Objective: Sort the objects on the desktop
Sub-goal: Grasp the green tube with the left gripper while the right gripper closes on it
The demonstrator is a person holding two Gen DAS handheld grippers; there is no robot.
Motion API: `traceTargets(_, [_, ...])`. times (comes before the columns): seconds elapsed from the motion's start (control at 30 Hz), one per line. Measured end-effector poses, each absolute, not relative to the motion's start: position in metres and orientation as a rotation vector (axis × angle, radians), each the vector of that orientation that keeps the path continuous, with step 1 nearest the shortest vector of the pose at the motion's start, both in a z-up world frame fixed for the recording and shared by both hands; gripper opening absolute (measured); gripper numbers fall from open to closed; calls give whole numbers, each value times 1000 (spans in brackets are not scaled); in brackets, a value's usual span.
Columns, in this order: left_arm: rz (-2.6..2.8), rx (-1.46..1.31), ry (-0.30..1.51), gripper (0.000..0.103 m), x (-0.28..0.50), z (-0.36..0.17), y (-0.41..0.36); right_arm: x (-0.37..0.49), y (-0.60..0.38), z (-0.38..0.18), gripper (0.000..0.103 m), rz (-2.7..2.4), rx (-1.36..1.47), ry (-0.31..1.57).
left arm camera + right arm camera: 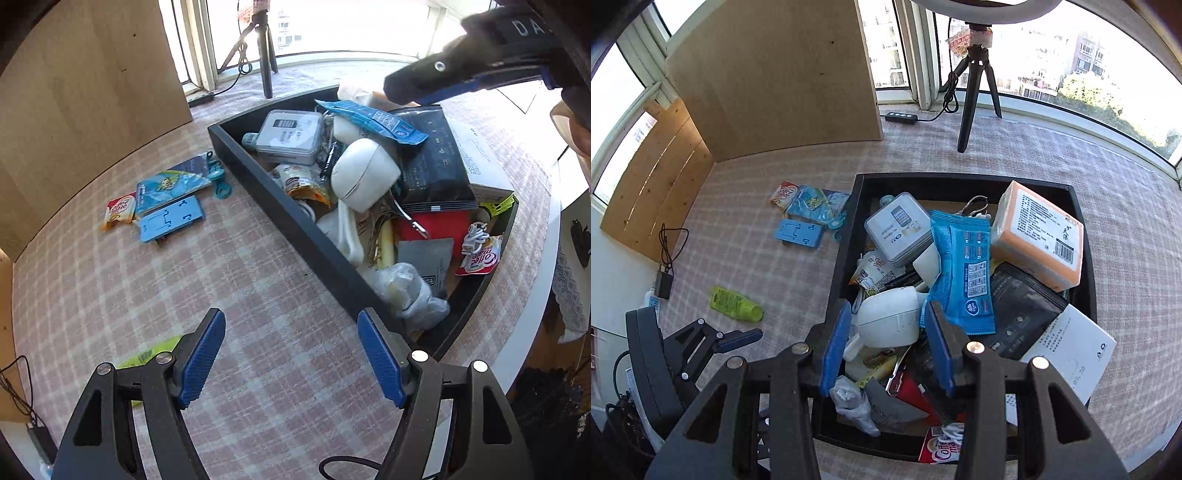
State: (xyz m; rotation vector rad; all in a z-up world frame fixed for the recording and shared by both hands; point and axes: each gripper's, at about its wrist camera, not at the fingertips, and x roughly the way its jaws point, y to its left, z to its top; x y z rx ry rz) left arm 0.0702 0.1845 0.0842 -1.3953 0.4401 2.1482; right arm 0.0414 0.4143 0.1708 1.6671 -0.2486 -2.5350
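A black tray (846,229) (280,206) full of mixed objects sits on the checked tablecloth. In it lie a white rounded case (890,317) (364,173), a blue wipes packet (964,269) (373,120), a grey tin (897,227) (290,136), an orange-white tissue pack (1038,236) and a black pouch (1023,306). My right gripper (888,343) is open above the tray, its jaws on either side of the white case. My left gripper (291,362) is open and empty over bare cloth left of the tray. A blue stand (171,219) (799,232), blue card packs (170,184) and a creamer sachet (120,212) lie sorted on the cloth.
A green bottle (735,304) lies on the cloth near my left gripper (738,339). A black tripod (975,92) stands at the back by the window. A wooden board (775,74) leans at the back left. A charger and cable (665,273) lie at the left edge.
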Motion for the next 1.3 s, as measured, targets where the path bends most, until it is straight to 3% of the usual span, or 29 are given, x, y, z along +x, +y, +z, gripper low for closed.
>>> traceTargets(0.33, [2038,-1421,551,63,27,59,67,73,319,109,41,-2489,1772,-605])
traceTargets(0.77, [1788,-1383,643,60,8,18,42,74,228,32,36,-2372,1832,-1103])
traceTargets(1.1, [1683,-1392,531,60,19,11,43,39,214,12,36,-2359,1869,-1210])
traceTargets(1.3, [1665,-1370,523,42,31,11,51,25,202,11,36,-2362,1850,-1201])
